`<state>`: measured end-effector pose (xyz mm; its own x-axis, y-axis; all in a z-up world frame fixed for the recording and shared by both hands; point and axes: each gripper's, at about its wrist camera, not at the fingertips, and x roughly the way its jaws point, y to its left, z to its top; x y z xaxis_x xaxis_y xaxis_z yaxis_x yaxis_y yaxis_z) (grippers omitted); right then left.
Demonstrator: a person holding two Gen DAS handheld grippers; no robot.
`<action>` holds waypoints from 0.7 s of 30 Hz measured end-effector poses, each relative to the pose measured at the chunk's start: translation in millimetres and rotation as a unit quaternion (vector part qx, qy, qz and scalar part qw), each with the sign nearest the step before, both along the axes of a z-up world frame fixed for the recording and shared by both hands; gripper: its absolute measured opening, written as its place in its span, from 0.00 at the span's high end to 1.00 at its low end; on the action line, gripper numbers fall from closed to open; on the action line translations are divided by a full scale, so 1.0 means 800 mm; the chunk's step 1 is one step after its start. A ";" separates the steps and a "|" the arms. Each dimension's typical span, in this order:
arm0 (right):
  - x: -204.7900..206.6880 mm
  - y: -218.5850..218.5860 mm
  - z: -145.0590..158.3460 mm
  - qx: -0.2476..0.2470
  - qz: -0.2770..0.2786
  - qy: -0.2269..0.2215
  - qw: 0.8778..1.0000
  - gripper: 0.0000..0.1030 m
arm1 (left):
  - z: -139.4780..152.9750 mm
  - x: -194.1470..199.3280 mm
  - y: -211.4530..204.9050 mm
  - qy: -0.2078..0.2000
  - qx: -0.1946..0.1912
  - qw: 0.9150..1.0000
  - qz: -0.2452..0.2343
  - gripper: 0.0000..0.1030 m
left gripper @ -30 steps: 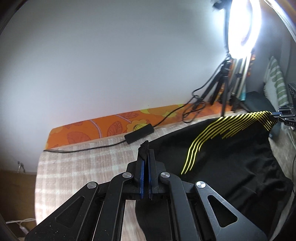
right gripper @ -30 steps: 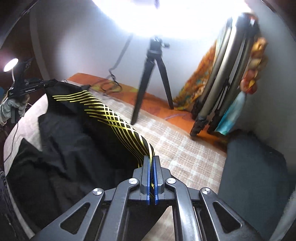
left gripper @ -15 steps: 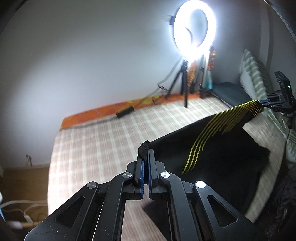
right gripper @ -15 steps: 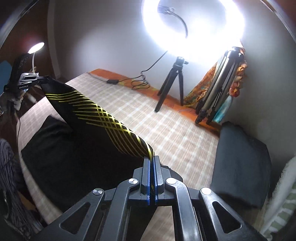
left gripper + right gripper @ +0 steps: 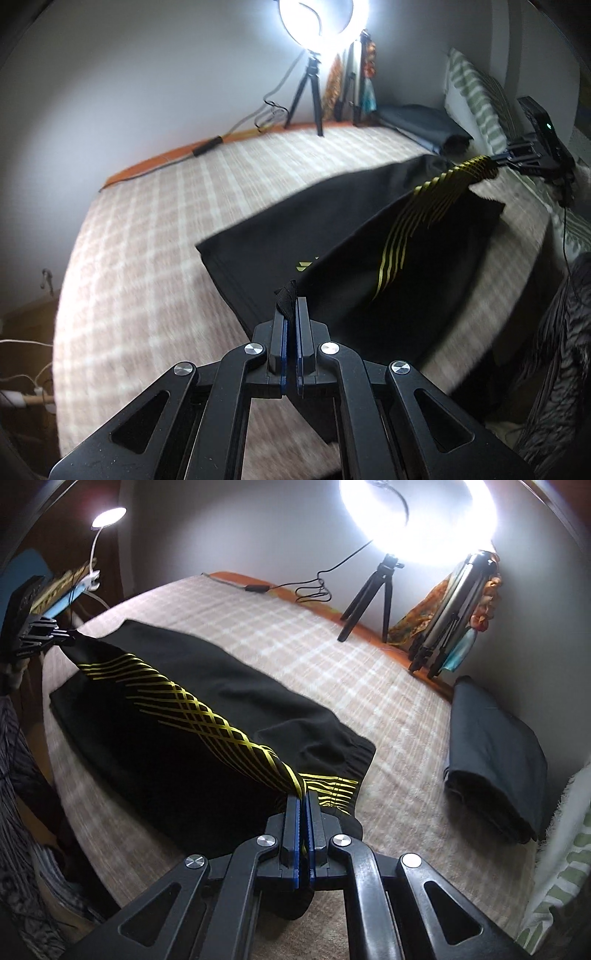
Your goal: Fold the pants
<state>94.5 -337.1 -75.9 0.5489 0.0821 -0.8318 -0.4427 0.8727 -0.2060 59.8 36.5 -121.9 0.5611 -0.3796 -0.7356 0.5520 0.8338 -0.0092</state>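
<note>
Black pants (image 5: 369,236) with yellow stripes lie partly on the checked bed (image 5: 155,236) and are partly lifted. My left gripper (image 5: 290,306) is shut on one end of the top black edge. My right gripper (image 5: 303,797) is shut on the other end, at the yellow-striped waistband. The striped edge (image 5: 192,705) is stretched taut between them above the lower layer (image 5: 288,686), which lies flat on the bed. Each gripper shows in the other's view, the right one (image 5: 517,162) and the left one (image 5: 40,635).
A ring light on a tripod (image 5: 384,583) stands at the back of the bed with a cable and power box (image 5: 258,588). A folded dark grey cloth (image 5: 495,746) lies at the right. A green-patterned pillow (image 5: 484,103) is beyond it. A desk lamp (image 5: 107,517) is at left.
Both grippers have risen and pulled back toward the near edge of the bed, carrying the striped edge with them. More of the pants now lies flat on the bed.
</note>
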 end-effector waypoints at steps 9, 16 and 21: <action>-0.027 0.001 -0.032 -0.026 0.031 -0.012 0.999 1.00 | -0.019 -0.035 -0.011 0.023 0.060 0.997 -0.052 0.95; -0.055 0.007 -0.047 -0.059 0.077 -0.007 0.995 0.99 | -0.005 -0.033 0.010 0.038 0.047 0.997 -0.038 0.94; -0.073 0.013 -0.048 -0.073 0.109 -0.005 0.991 0.96 | 0.010 -0.020 0.001 0.024 0.020 0.998 -0.048 0.89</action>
